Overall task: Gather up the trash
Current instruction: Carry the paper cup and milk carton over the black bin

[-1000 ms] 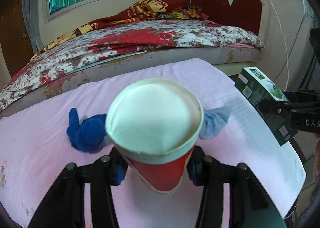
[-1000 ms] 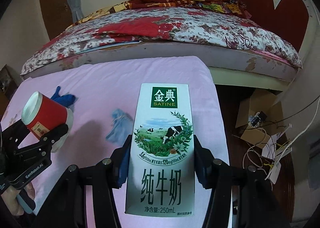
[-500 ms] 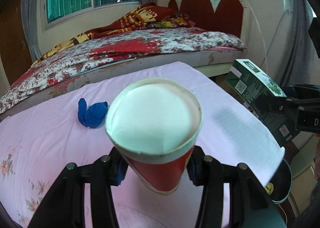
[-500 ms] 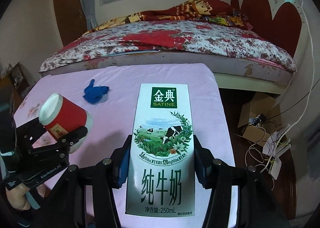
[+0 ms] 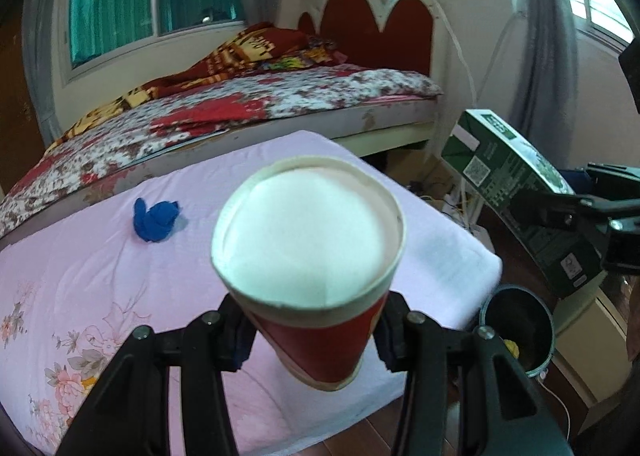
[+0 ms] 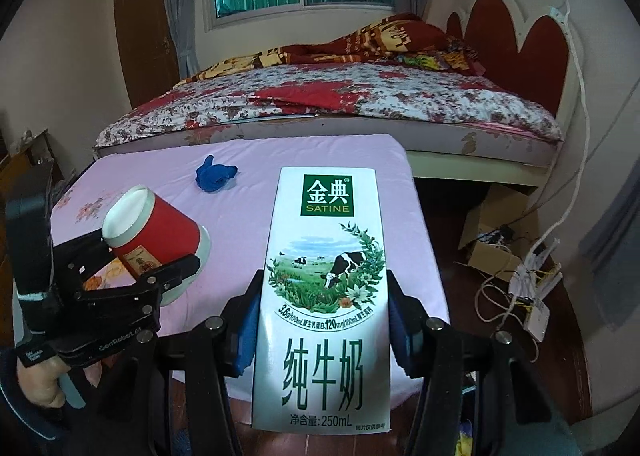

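My left gripper point(image 5: 312, 336) is shut on a red paper cup point(image 5: 312, 296) with a white rim, held above the near edge of the pink-covered table point(image 5: 100, 276). The cup also shows in the right wrist view point(image 6: 154, 230). My right gripper point(image 6: 322, 330) is shut on a white and green milk carton point(image 6: 324, 296), held past the table's right side. The carton also shows in the left wrist view point(image 5: 520, 192). A dark trash bin point(image 5: 516, 328) stands on the floor below the table's right corner. A crumpled blue cloth point(image 5: 156, 220) lies on the table.
A bed point(image 6: 340, 104) with a floral cover stands behind the table. A cardboard box point(image 6: 496, 232) and loose cables point(image 6: 528, 276) lie on the floor at the right. A brown door point(image 6: 144, 36) is at the far left.
Both grippers have pulled back and risen away from the table with their loads. The trash bin has come fully into the left wrist view. The blue cloth looks farther away.
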A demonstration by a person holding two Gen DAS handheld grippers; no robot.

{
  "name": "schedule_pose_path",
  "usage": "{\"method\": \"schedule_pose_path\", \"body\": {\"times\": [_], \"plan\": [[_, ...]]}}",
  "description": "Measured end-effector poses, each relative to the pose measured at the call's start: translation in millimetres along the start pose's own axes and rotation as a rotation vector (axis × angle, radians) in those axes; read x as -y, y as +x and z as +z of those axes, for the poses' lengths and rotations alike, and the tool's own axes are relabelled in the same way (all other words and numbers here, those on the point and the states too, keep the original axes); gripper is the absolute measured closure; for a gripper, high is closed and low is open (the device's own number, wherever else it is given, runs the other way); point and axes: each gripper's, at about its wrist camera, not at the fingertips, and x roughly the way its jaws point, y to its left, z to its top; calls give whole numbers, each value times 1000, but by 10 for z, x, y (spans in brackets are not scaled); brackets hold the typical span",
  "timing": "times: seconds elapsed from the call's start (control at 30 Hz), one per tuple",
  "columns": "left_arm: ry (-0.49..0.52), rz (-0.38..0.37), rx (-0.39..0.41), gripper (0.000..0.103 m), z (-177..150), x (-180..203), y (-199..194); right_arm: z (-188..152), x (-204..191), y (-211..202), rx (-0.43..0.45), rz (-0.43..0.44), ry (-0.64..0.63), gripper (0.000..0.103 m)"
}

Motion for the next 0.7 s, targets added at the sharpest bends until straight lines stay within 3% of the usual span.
{"method": "schedule_pose_path", "body": {"times": [0.3, 0.43, 0.7], "plan": [[75, -65, 2, 54, -46, 487, 38, -511, 435, -319, 9, -54, 63, 47], [122, -103, -16, 54, -85, 770, 102, -779, 788, -317, -5, -70, 159, 47], [184, -190, -39, 54, -143, 1252, 187, -989, 1308, -581, 31, -137, 278, 47]]}}
